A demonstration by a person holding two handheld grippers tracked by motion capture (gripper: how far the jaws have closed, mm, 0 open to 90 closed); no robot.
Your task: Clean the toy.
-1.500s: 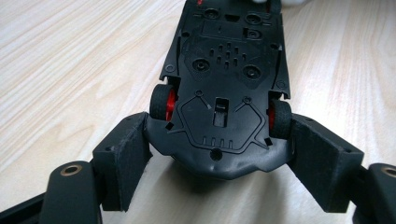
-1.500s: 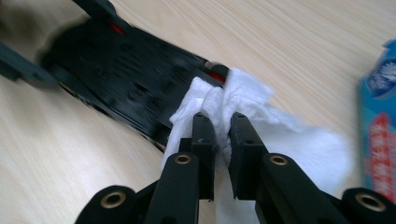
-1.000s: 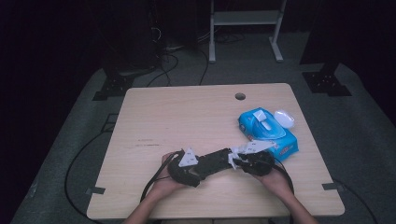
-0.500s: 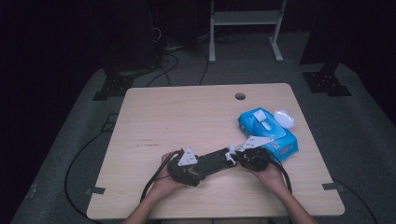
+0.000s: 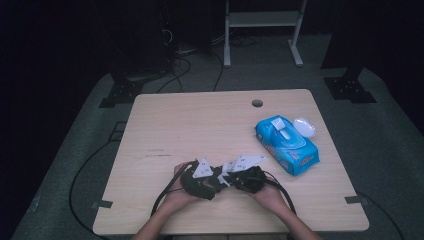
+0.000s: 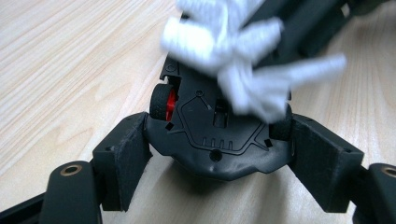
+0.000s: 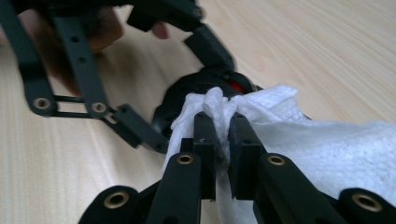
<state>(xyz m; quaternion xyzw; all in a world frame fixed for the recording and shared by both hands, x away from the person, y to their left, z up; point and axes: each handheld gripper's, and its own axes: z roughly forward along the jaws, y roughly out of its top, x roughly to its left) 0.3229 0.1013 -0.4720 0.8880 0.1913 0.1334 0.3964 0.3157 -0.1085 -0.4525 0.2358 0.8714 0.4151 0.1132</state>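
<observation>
A black toy car (image 6: 215, 140) with a red wheel hub lies underside towards the left gripper view's camera. My left gripper (image 6: 219, 154) is shut on it, one jaw on each side of its body. A crumpled white wipe (image 7: 303, 135) is pinched in my right gripper (image 7: 222, 126), which is shut on it and presses the wipe against the car (image 7: 196, 88). In the left gripper view the wipe (image 6: 233, 46) is blurred over the car's far end. In the high view both grippers, left (image 5: 200, 180) and right (image 5: 245, 177), meet near the table's front edge.
A blue pack of wipes (image 5: 287, 142) lies at the right of the wooden table (image 5: 200, 125), with a small white object (image 5: 304, 126) beside it. A cable hole (image 5: 257, 103) is near the far edge. Cables trail off the front.
My right gripper has moved left with the wipe, closing in on the left gripper and the car. The left gripper has stayed in place.
</observation>
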